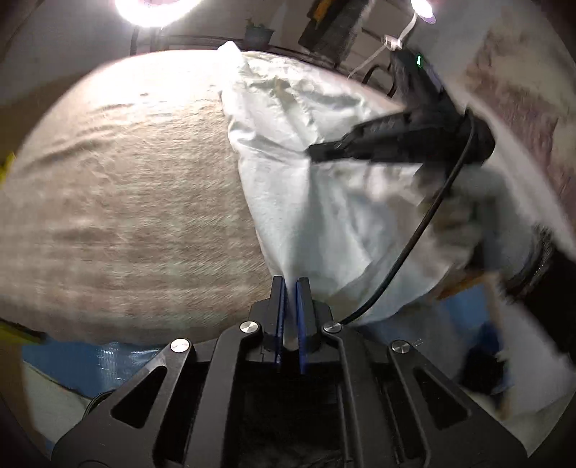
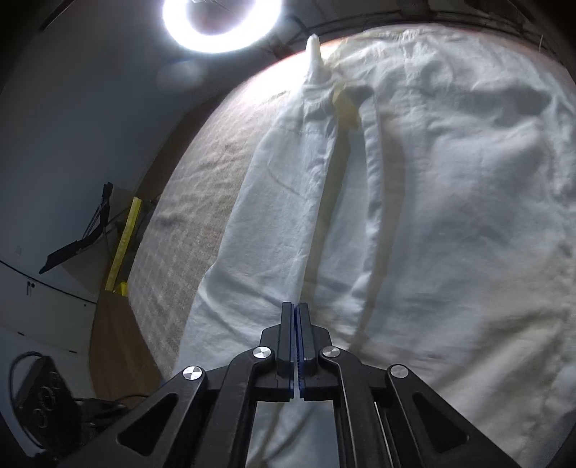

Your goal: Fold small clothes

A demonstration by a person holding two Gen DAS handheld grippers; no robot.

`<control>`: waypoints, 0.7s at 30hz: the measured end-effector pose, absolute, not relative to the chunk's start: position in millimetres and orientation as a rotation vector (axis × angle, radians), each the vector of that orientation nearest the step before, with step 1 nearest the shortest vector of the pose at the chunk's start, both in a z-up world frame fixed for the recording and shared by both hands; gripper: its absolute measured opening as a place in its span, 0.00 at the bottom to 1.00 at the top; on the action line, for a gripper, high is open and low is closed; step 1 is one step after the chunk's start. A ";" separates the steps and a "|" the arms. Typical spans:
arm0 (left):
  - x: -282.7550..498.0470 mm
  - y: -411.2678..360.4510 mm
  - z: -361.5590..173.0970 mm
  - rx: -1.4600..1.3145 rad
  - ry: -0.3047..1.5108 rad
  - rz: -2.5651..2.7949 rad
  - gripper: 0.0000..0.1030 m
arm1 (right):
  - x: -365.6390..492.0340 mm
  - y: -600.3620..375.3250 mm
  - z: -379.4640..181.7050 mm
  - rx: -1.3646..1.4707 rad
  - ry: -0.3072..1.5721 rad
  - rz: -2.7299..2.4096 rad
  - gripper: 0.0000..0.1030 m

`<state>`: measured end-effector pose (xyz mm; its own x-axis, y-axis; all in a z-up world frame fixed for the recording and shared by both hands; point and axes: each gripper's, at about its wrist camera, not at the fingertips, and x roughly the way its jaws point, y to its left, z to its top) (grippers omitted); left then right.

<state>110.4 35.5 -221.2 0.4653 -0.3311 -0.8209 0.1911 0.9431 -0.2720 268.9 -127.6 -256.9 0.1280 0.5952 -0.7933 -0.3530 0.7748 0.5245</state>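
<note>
Progress: the crumpled white woven-cotton garment (image 1: pixel 316 187) is lying mostly spread on the beige textured cloth-covered bench (image 1: pixel 126 201), and the fold is looking only begun; no neat folded edge is showing yet, so most of the work seems to be remaining.

Garment position: in the left wrist view it is running from 12 o'clock down to the fingers at 6 o'clock, filling the right half; in the right wrist view the same garment (image 2: pixel 450 201) is covering the centre and the whole 3 o'clock side, with a narrow twisted tip pointing up at 12 o'clock.

Left hand-held gripper (image 1: pixel 291 295): it is pinching a lower corner of the garment, a strip of white fabric showing in the narrow gap between its blue-lined fingers (image 1: pixel 279 298), and is pointing forward along the bench.

Right hand-held gripper (image 2: pixel 296 316): its fingers are pressed together, apparently clamping a raised ridge of the fabric that is stretching away toward 12 o'clock; seen from the left wrist camera, the right hand-held gripper (image 1: pixel 316 153) is reaching in from 3 o'clock over the garment, its black cable (image 1: pixel 414 244) trailing toward 6 o'clock.

Surroundings: a bright white ring lamp (image 2: pixel 219 25) is glaring at 12 o'clock.

Sharpness: the right edge of the left wrist view is blurring.
</note>
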 end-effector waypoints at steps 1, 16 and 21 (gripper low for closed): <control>110.2 33.1 -231.0 -0.106 1.072 -0.305 0.04 | 267.4 -131.1 -256.9 0.229 1.265 0.690 0.00; 129.2 34.1 -207.6 -0.118 0.943 -0.337 0.06 | 327.9 -143.8 -194.5 0.208 1.099 0.699 0.46; 141.1 23.3 -211.2 -0.123 0.938 -0.421 0.06 | 375.1 -134.6 -188.4 0.246 1.097 0.697 0.58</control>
<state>141.1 23.3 -211.2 0.5170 -0.4020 -0.7557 0.2968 0.9123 -0.2823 375.1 -134.6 -188.4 0.2716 0.6272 -0.7299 -0.3949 0.7643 0.5098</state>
